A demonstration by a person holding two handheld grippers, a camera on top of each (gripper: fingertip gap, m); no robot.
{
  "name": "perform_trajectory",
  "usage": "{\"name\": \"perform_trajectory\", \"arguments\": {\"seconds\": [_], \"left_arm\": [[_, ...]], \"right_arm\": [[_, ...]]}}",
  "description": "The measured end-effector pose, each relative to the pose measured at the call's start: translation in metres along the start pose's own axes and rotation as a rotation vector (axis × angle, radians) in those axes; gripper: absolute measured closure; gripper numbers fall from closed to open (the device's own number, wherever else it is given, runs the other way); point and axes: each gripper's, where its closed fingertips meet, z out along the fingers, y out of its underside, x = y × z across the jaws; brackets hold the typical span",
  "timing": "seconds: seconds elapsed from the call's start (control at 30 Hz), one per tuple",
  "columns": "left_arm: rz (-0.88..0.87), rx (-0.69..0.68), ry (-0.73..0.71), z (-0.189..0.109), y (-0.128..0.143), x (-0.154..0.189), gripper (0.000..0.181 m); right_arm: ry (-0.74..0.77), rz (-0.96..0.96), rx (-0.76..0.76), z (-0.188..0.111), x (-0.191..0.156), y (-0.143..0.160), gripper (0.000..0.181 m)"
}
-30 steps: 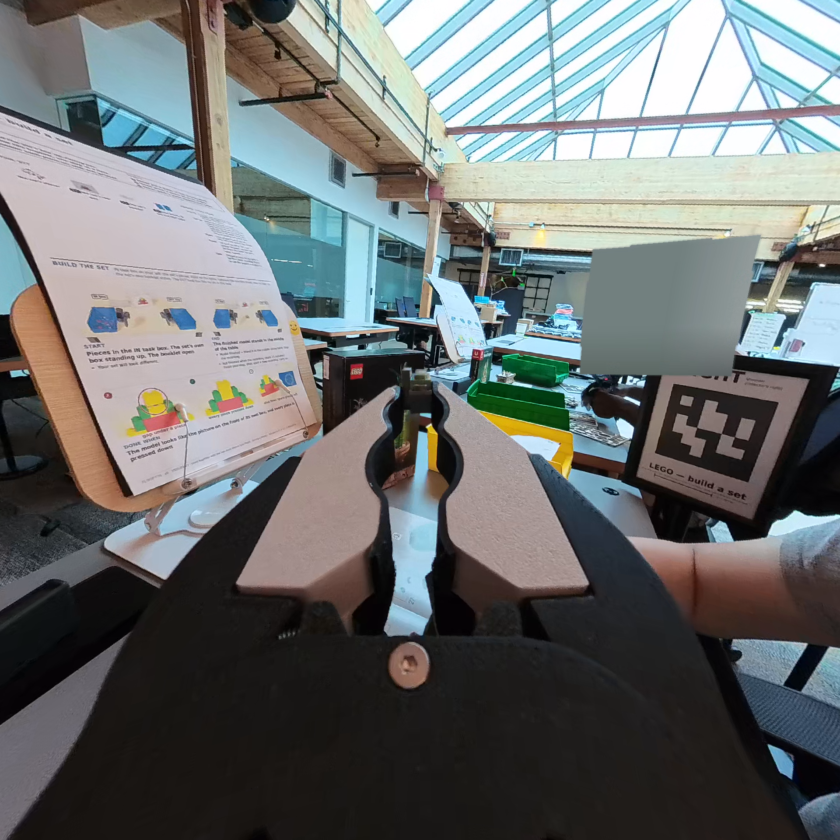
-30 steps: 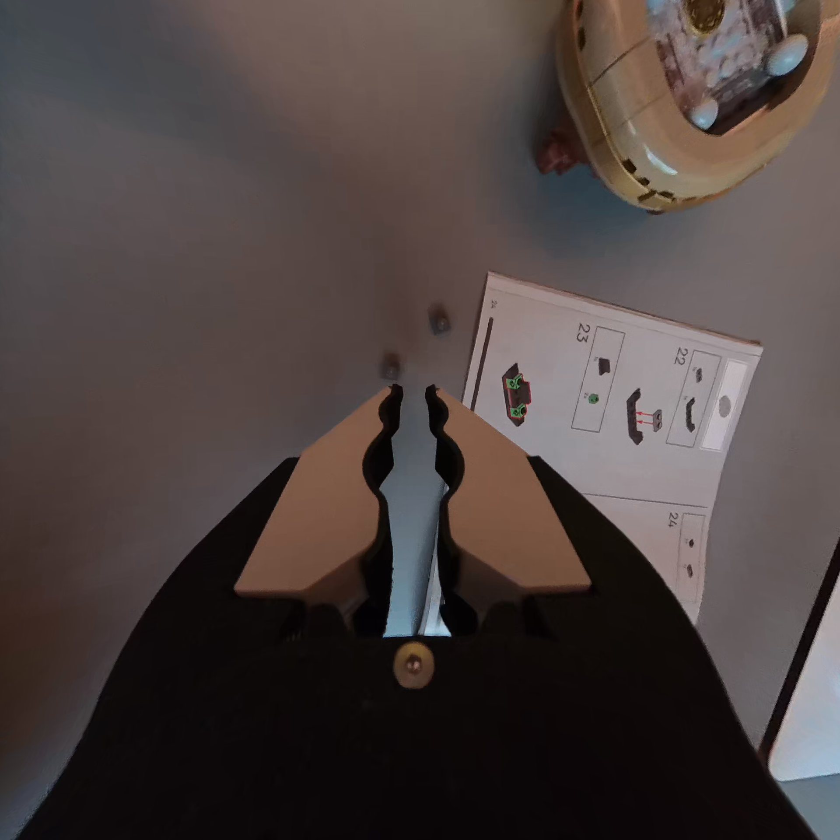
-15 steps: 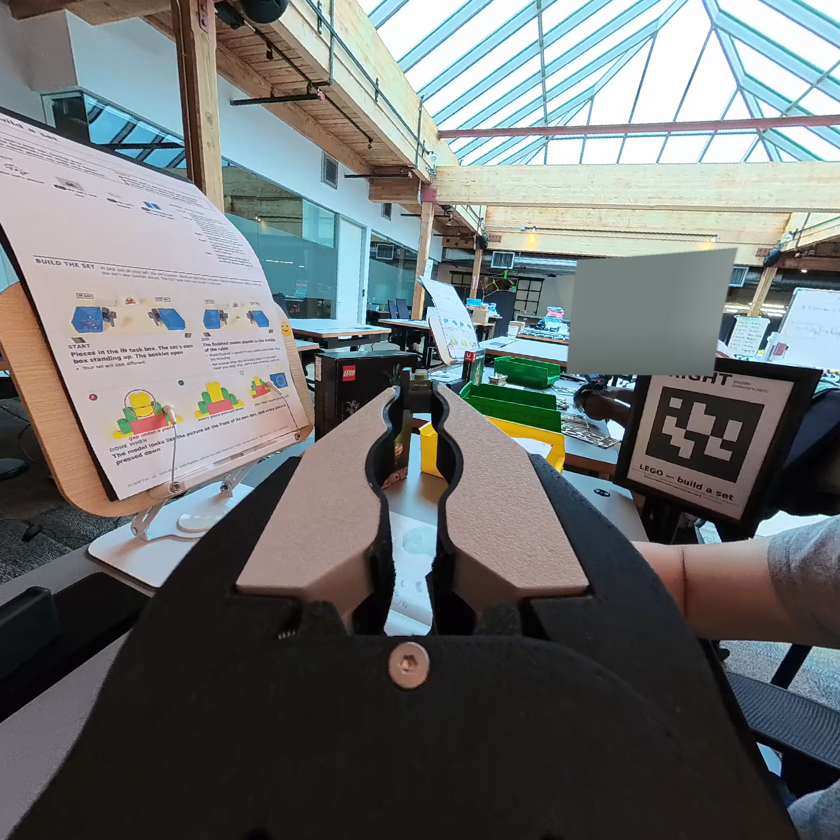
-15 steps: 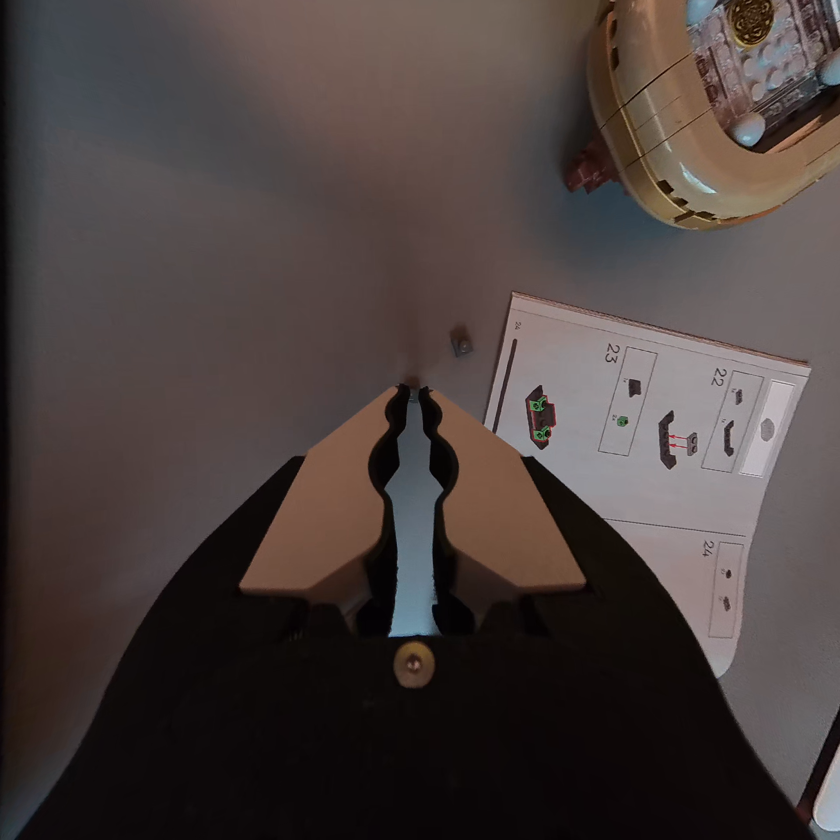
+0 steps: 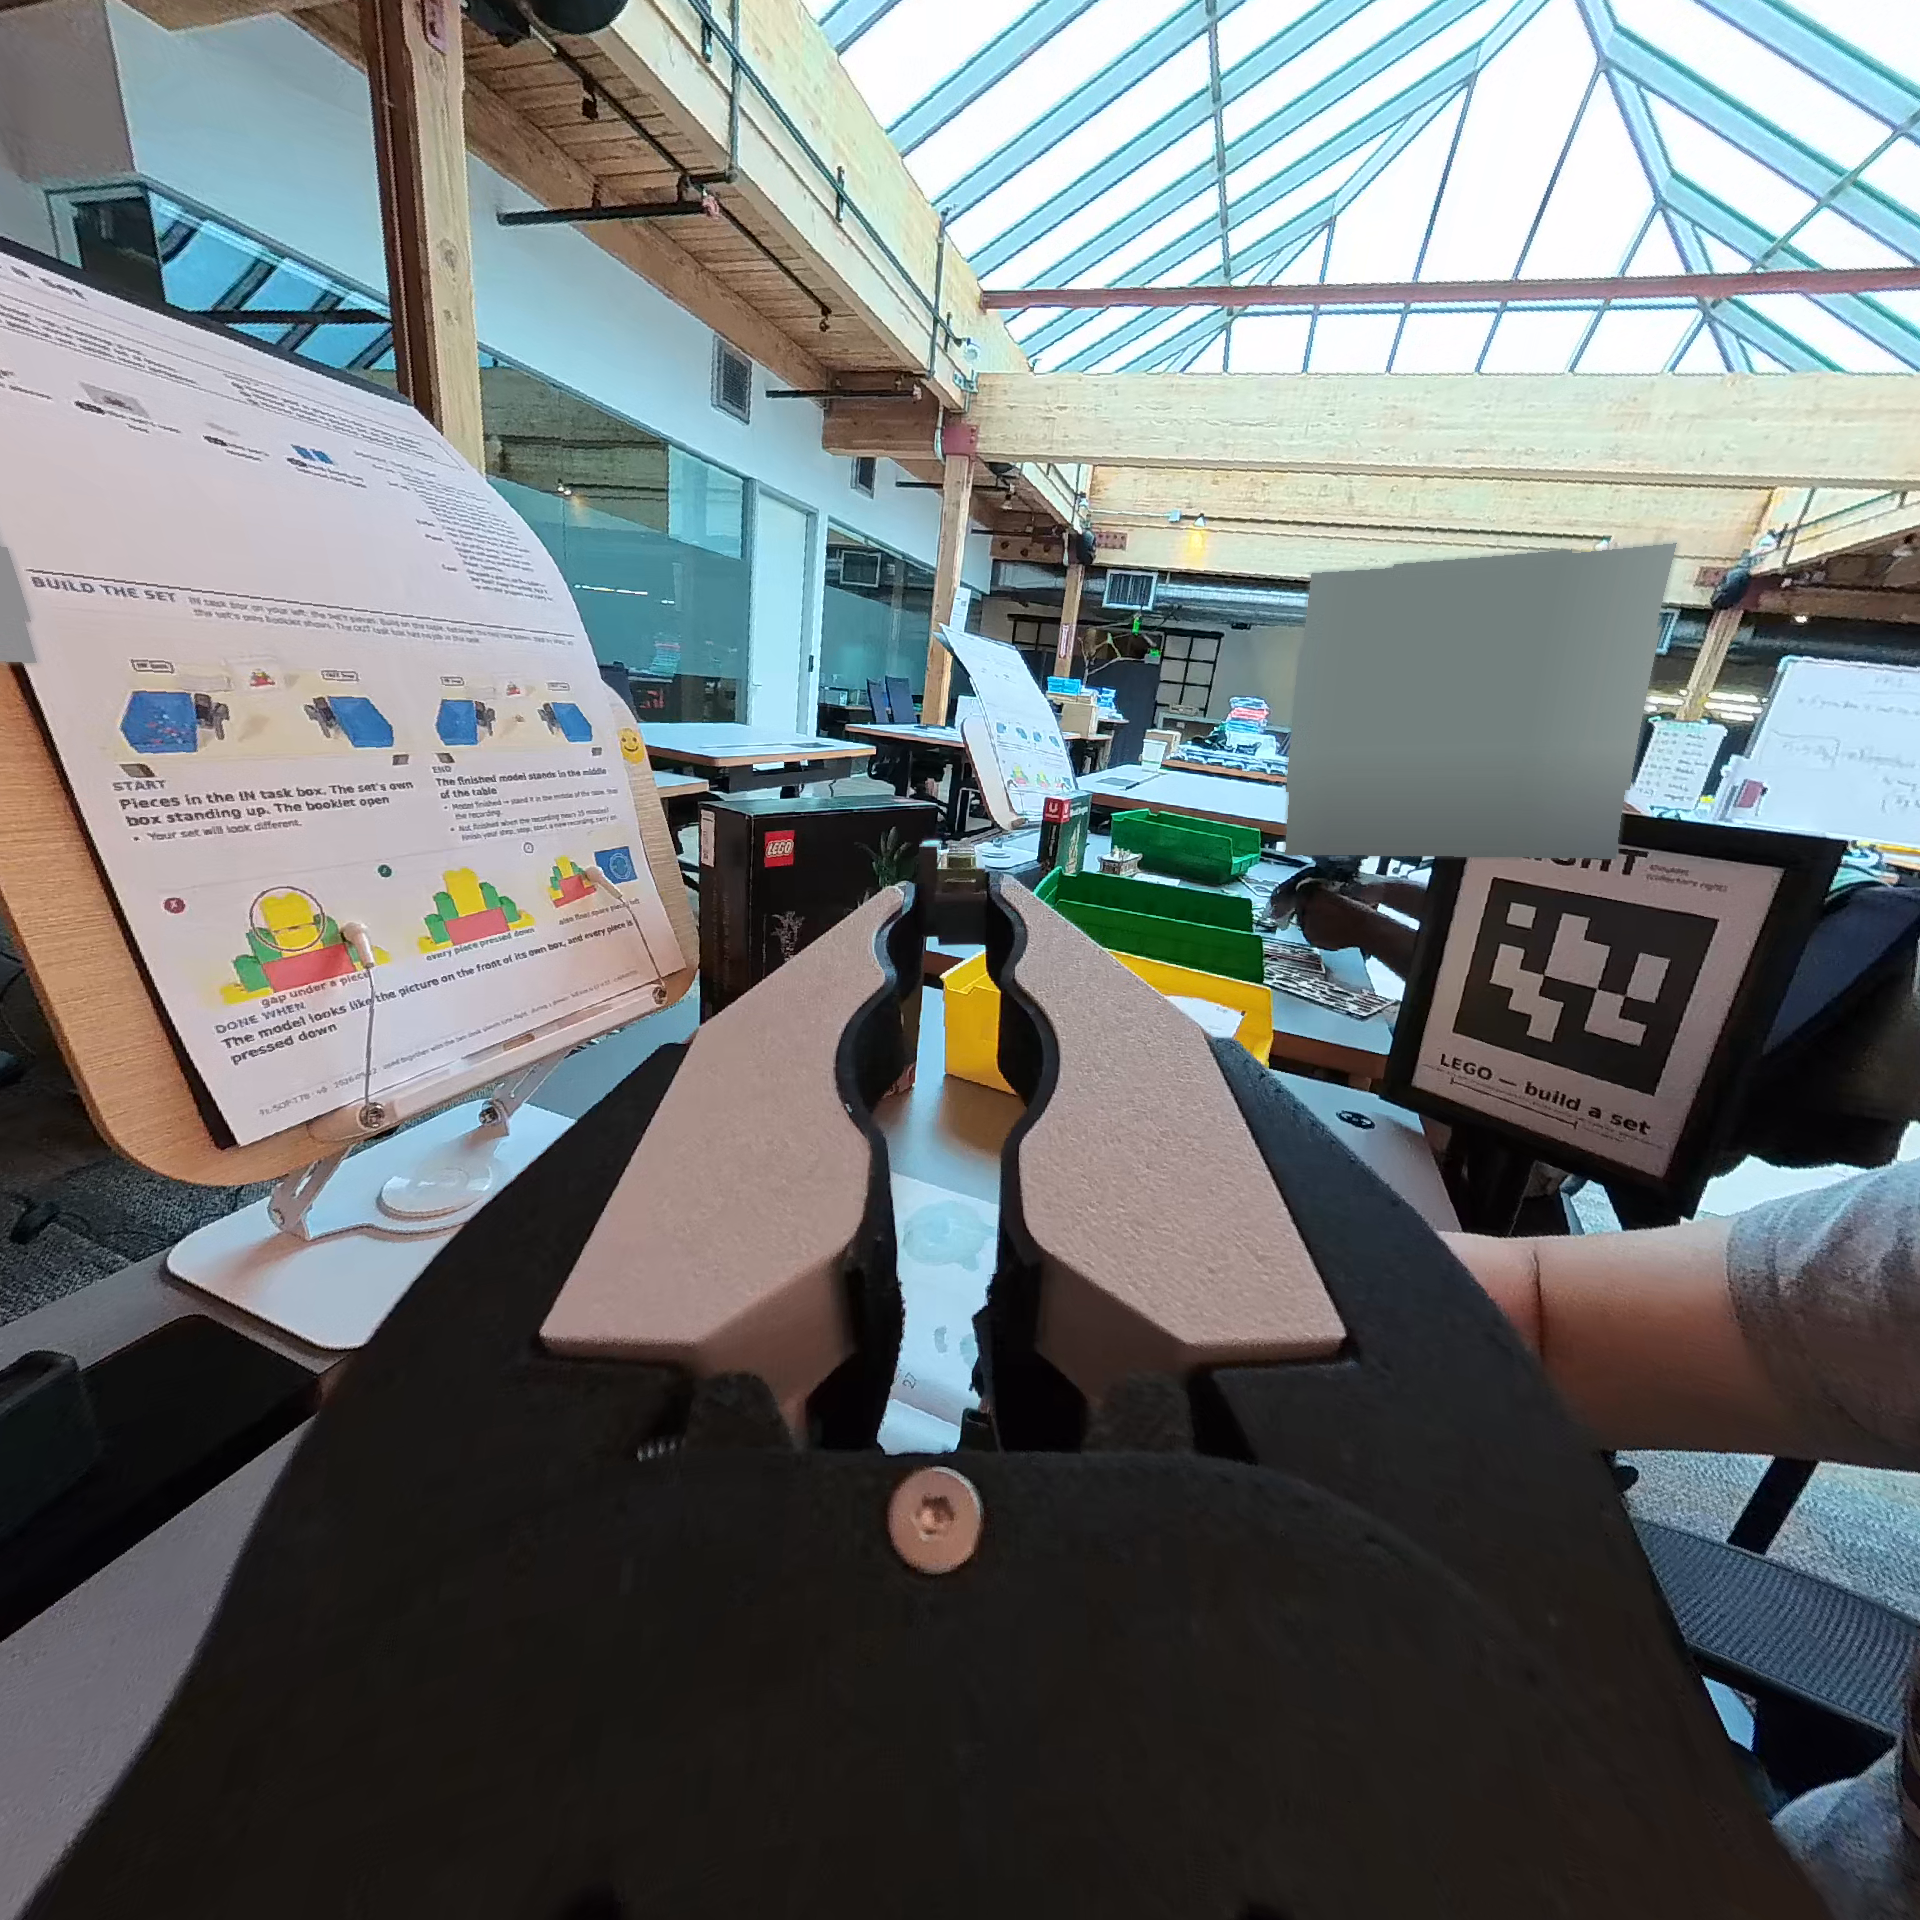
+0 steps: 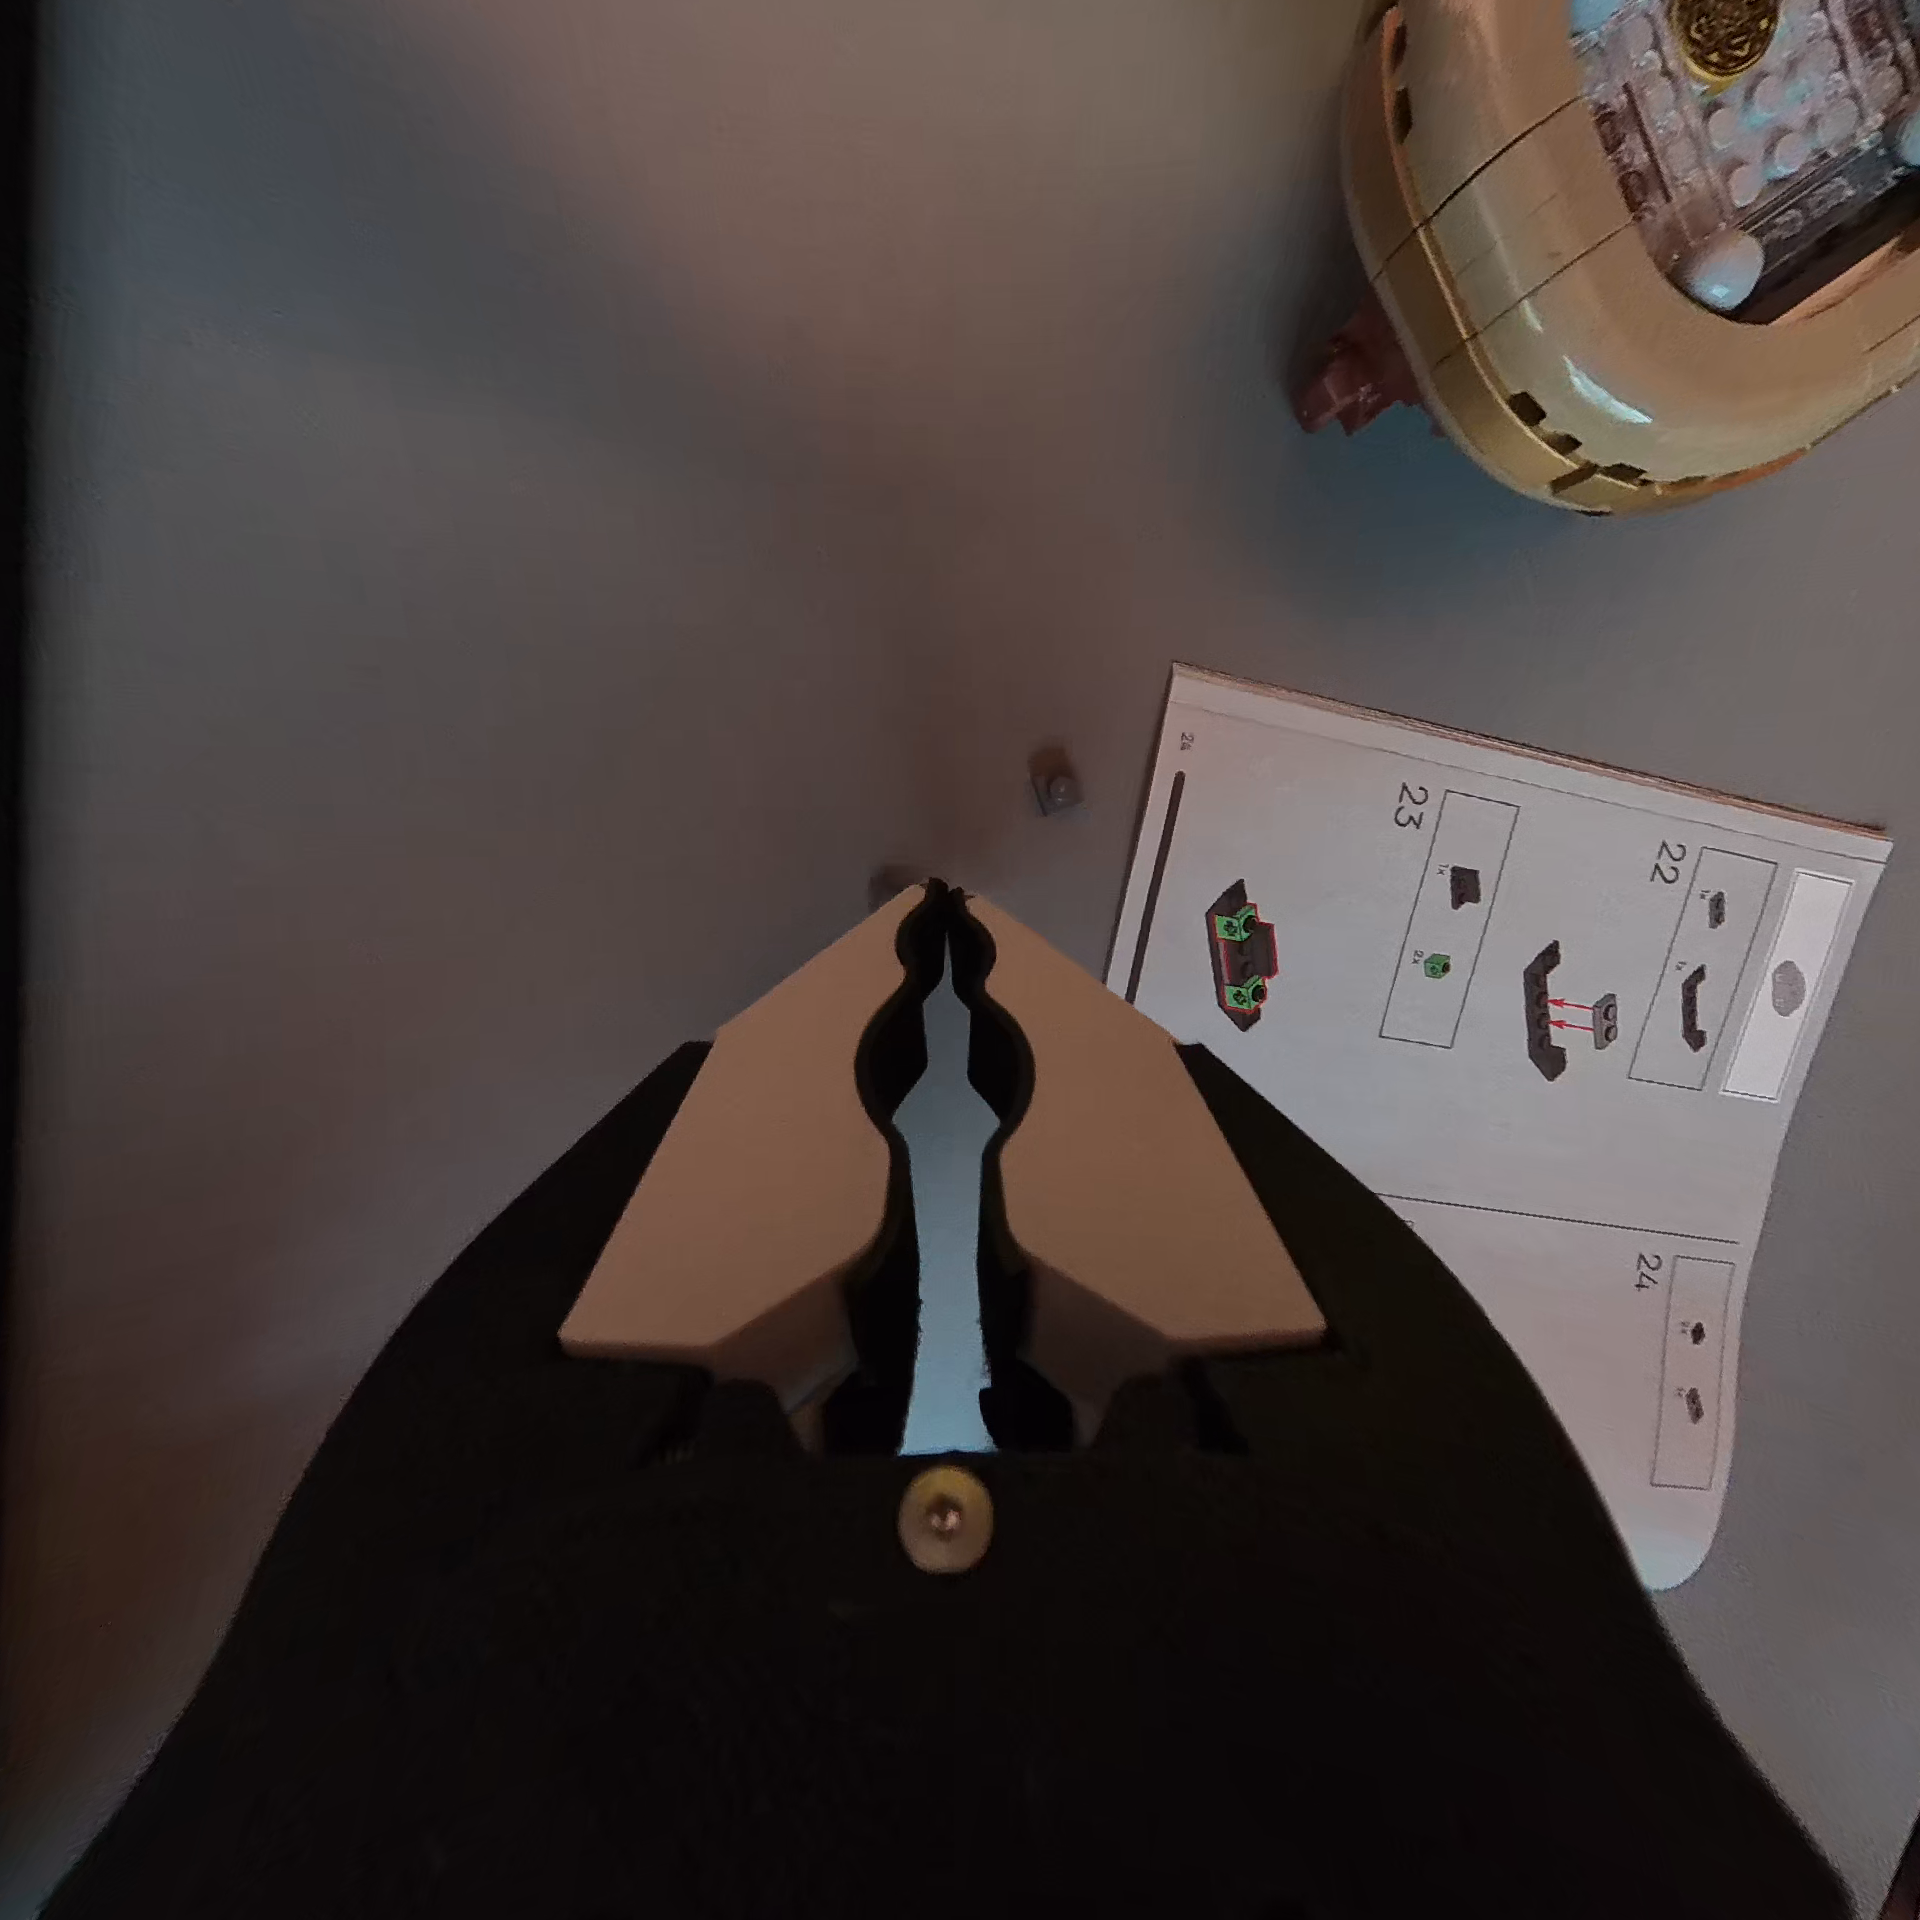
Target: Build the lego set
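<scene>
While our right gripper (image 6: pixel 940 891) is pinched nearly closed beside a tiny grey piece (image 6: pixel 886 883), whether gripped we cannot tell, the tan model (image 6: pixel 1621 343) looks partly built. Our left gripper (image 5: pixel 951 899) clamps a small dark piece (image 5: pixel 958 896); the booklet (image 6: pixel 1558 1039) shows more steps.
</scene>
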Motion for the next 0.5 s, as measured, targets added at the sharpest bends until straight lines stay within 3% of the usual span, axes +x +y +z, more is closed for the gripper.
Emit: {"name": "perform_trajectory", "arguments": {"seconds": [0.23,0.3,0.4,0.5], "left_arm": [[-0.012,-0.011,-0.007,0.001,0.004,-0.004,0.173],[-0.011,-0.016,-0.007,0.002,0.006,-0.004,0.173],[-0.008,-0.028,-0.005,0.005,0.009,-0.004,0.172],[-0.004,-0.041,-0.003,0.007,0.012,-0.003,0.173]], "right_arm": [[-0.016,0.036,0.101,-0.021,0.0,-0.007,0.179],[-0.043,0.02,0.108,-0.019,-0.008,-0.01,0.167],[0.007,-0.067,0.061,-0.01,-0.008,-0.004,0.175],[-0.022,-0.036,0.045,-0.006,-0.01,-0.002,0.173]]}}
